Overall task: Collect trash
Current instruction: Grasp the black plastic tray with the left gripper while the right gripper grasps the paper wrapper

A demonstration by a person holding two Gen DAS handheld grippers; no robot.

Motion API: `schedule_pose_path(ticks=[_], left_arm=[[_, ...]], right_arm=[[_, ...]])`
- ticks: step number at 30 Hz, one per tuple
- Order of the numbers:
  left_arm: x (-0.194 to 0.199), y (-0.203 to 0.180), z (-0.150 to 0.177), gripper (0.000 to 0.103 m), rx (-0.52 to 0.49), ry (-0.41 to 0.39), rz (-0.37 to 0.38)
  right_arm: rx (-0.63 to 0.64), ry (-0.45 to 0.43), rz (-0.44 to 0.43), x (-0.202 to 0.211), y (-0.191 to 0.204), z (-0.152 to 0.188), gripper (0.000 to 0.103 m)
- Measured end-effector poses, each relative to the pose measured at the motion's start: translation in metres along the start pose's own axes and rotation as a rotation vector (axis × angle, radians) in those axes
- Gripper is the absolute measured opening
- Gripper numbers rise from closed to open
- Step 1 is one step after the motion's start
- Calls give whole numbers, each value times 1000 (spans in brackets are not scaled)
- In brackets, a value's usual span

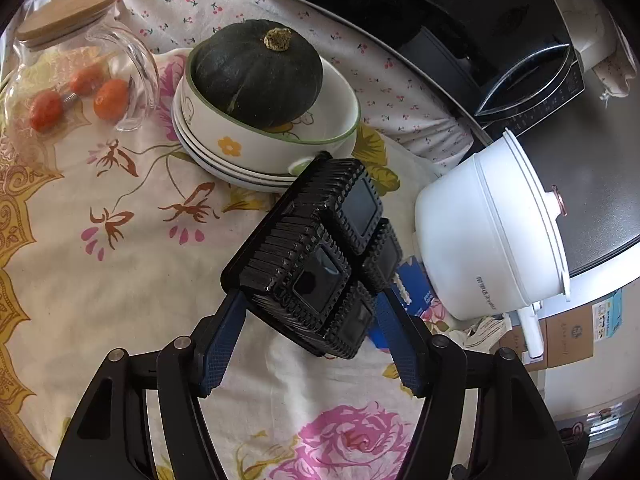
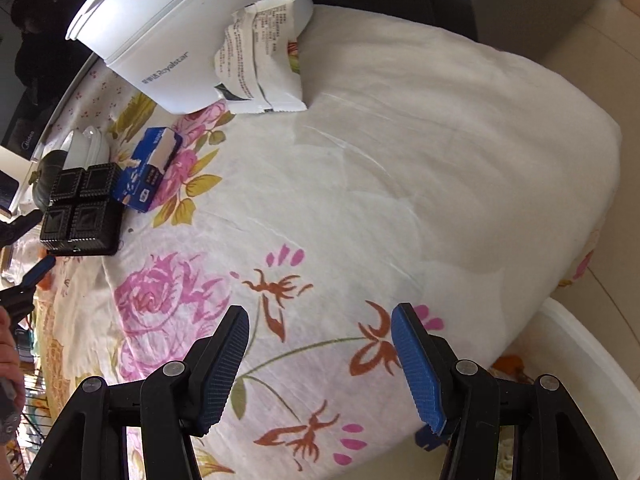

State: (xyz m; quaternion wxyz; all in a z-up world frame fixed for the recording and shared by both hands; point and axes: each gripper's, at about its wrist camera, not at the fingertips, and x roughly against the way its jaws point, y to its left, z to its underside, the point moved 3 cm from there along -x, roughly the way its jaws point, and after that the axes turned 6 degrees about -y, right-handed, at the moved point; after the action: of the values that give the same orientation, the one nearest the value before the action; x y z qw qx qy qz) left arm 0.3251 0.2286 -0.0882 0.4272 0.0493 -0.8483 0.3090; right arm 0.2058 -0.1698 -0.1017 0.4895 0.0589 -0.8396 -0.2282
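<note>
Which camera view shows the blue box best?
The right wrist view: the blue box lies in full sight on the tablecloth, beside the black tray. In the left wrist view only blue edges of it show behind the tray.

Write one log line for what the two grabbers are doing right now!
left gripper: open around black tray | right gripper: open, empty, above tablecloth | blue box: beside tray
</note>
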Motion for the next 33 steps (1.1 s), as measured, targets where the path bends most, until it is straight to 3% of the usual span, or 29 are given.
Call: schedule_pose_path(ticks=[4, 7, 11, 17, 21, 26, 31, 33], left_arm=[[-7, 7, -4, 70, -1, -23, -15], [-5, 13, -5, 70, 14, -31, 19], [-1, 31, -7, 70, 60, -27, -13], [-8, 33, -6, 70, 62, 4, 118], [-8, 32, -9, 70, 68, -33, 138], [-11, 18, -10, 70, 75, -19, 185], [-7, 6, -10, 70, 35, -50, 159], [-8, 5, -10, 65, 18, -55, 140]], right_arm=[[3, -1, 0, -11, 9, -3, 65], [2, 1, 5, -19, 13, -8, 65], [6, -39, 8, -28, 19, -29, 65], [20, -108, 28, -43, 22, -67, 65], [27, -122, -8, -57, 26, -86, 65], [54, -153, -35, -71, 32, -107, 68], [58, -203, -65, -79, 34, -126, 75], [39, -207, -72, -85, 30, -132, 77]])
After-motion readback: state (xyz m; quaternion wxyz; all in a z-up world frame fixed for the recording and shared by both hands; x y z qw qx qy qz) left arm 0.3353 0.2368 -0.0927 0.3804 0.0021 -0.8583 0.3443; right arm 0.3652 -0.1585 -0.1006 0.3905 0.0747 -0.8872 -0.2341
